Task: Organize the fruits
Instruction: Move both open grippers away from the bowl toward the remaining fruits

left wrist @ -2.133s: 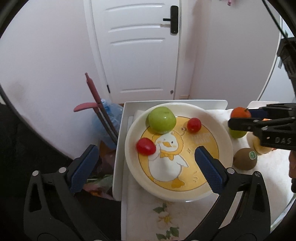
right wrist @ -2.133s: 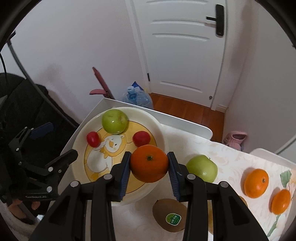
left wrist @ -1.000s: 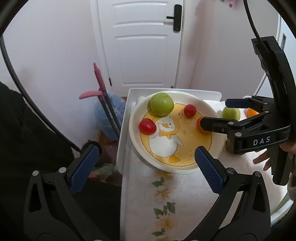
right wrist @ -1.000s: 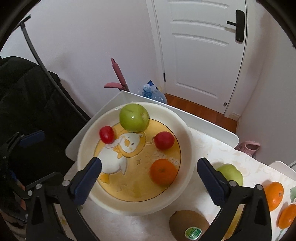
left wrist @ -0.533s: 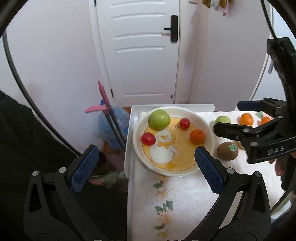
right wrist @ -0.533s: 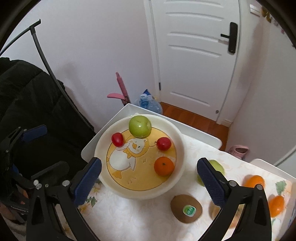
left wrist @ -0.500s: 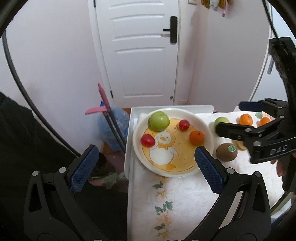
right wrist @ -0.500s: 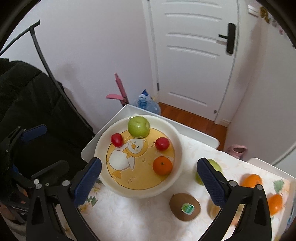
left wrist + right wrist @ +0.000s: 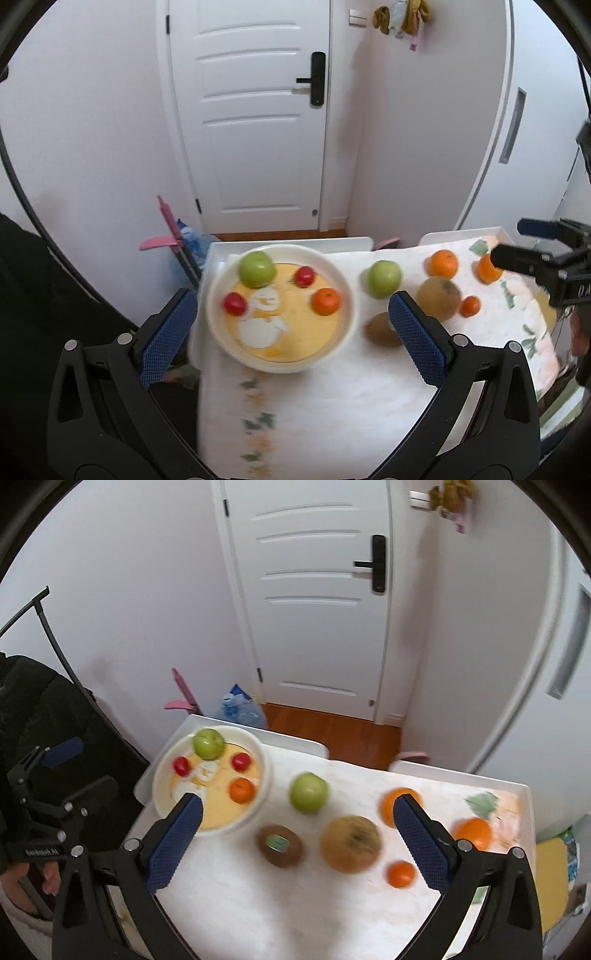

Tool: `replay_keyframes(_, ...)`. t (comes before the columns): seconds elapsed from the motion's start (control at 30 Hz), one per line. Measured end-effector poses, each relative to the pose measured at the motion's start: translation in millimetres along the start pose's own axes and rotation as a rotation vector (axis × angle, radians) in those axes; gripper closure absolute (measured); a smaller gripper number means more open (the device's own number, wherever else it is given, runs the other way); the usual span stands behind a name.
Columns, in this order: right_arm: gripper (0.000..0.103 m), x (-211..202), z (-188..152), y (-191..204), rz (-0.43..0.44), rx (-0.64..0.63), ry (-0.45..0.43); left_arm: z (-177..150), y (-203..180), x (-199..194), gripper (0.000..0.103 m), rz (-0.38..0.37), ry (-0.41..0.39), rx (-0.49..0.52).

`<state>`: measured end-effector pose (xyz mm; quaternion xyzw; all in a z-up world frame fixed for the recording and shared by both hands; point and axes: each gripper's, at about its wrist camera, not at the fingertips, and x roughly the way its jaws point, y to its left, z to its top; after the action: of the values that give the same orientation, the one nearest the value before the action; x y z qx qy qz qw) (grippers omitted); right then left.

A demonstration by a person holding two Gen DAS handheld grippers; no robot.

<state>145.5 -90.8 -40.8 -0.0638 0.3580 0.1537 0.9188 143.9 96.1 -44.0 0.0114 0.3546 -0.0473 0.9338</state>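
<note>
Both views, near to far. Left gripper (image 9: 291, 328): fingers spread wide, nothing between them, held above the near cloth (image 9: 332, 406); it sits higher and farther back than 0.5 s ago, so the whole table now shows. Right gripper (image 9: 295, 845): fingers likewise wide apart and empty; it has drawn back from the plate (image 9: 258, 771) and now hangs over the middle of the table.

On the cloth outside the plate, nearest first: a small orange (image 9: 401, 874), a kiwi (image 9: 279, 844) with its green sticker up, and a round brown fruit (image 9: 350, 843) just beside it; behind them a green apple (image 9: 308, 792) and two more oranges (image 9: 389, 805) (image 9: 473, 833) toward the right edge. These are blurred by camera motion.

In the plate, at the table's left end: the orange (image 9: 242, 790) released about a second ago lies at the right of the duck picture, apart from two red tomatoes (image 9: 181, 765) (image 9: 241, 762) and a second green apple (image 9: 209, 743) at the far rim. Their places match those of 0.5 s ago.

Beyond the table: a water bottle (image 9: 238, 707), a pink handle (image 9: 181, 694), and the white door (image 9: 317, 590).
</note>
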Motion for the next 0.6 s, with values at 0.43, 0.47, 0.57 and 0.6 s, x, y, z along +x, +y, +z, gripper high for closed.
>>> replay_keyframes(0.43,0.000,-11,-45,-88,0.004,-0.019,0.026,-27,-90,34,0.000,0.045,0.022,-0.031)
replay_keyframes(0.47,0.000,-7,-49,-92,0.008,-0.032,0.028,-30,-94,39,0.000,0.048,0.024,-0.035)
replay_keyframes(0.57,0.000,5,-64,-102,0.027,-0.064,0.034,-44,-103,56,0.000,0.048,0.028,-0.048)
replay_keyframes(0.6,0.000,9,-68,-104,0.035,-0.070,0.036,-46,-104,60,0.000,0.043,0.029,-0.050)
